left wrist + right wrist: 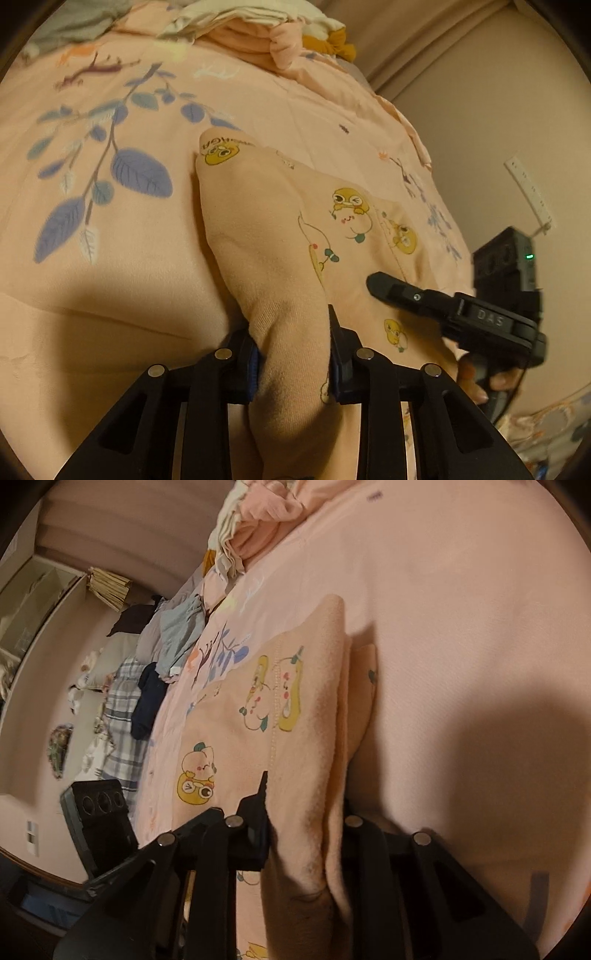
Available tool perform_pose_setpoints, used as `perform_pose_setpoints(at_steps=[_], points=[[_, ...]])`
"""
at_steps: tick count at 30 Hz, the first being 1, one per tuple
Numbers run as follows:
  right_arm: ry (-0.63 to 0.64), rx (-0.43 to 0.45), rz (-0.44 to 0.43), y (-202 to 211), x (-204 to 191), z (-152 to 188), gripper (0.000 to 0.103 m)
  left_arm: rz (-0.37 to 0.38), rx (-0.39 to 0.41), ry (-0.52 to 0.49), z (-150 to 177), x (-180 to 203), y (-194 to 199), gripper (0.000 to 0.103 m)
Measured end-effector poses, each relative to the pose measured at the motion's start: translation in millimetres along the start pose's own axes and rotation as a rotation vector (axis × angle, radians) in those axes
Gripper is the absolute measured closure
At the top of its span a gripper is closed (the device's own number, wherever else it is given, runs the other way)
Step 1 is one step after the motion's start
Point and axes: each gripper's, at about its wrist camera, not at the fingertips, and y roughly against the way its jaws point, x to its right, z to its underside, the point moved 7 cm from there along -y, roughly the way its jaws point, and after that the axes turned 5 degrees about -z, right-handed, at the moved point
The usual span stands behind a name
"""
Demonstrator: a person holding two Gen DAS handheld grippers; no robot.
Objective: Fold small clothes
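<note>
Nearest us, our left gripper (293,354) pinches a raised fold of the peach garment (332,229) between its fingers, so the edge can be carried over. Our right gripper (304,834) clamps another bunched edge of it the same way – two grips keep the fold straight. Beyond the fingertips the garment lies on the bedspread (129,277); further off sits a pile of clothes (258,33) – likely waiting or done.
</note>
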Motion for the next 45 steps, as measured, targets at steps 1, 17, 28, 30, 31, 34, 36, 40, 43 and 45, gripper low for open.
perform_pose_setpoints(at_steps=[1,17,28,30,31,34,36,40,43,45], points=[[0.019,0.017,0.015,3.7,-5.7,-0.4,0.084,-0.016,0.036,-0.031,-3.3,10.5,5.0,0.078],[0.218,0.227,-0.051,81.0,-100.0,1.5,0.084,0.154,0.218,-0.132,-26.5,51.3,96.2,0.079],[0.198,0.197,-0.063,72.2,-102.4,5.0,0.084,0.137,0.22,-0.13,-17.9,42.7,106.6,0.079],[0.201,0.191,-0.062,70.3,-103.3,5.4,0.083,0.129,0.222,-0.129,-15.8,42.7,109.7,0.079],[0.202,0.191,-0.062,69.7,-104.1,5.8,0.083,0.122,0.226,-0.132,-15.7,42.8,110.4,0.079],[0.203,0.188,-0.065,67.3,-104.8,4.5,0.083,0.113,0.231,-0.136,-15.3,42.9,113.4,0.079],[0.201,0.182,-0.074,64.8,-105.5,2.9,0.083,0.109,0.231,-0.132,-15.5,41.2,114.3,0.079],[0.207,0.158,-0.07,54.8,-109.5,1.8,0.083,0.087,0.228,-0.116,-16.7,33.6,118.3,0.079],[0.215,0.149,-0.073,48.9,-115.1,-0.1,0.083,0.078,0.241,-0.11,-18.2,27.9,125.2,0.079],[0.221,0.148,-0.088,45.4,-121.3,-1.3,0.083,0.074,0.252,-0.107,-19.0,23.8,131.7,0.079]])
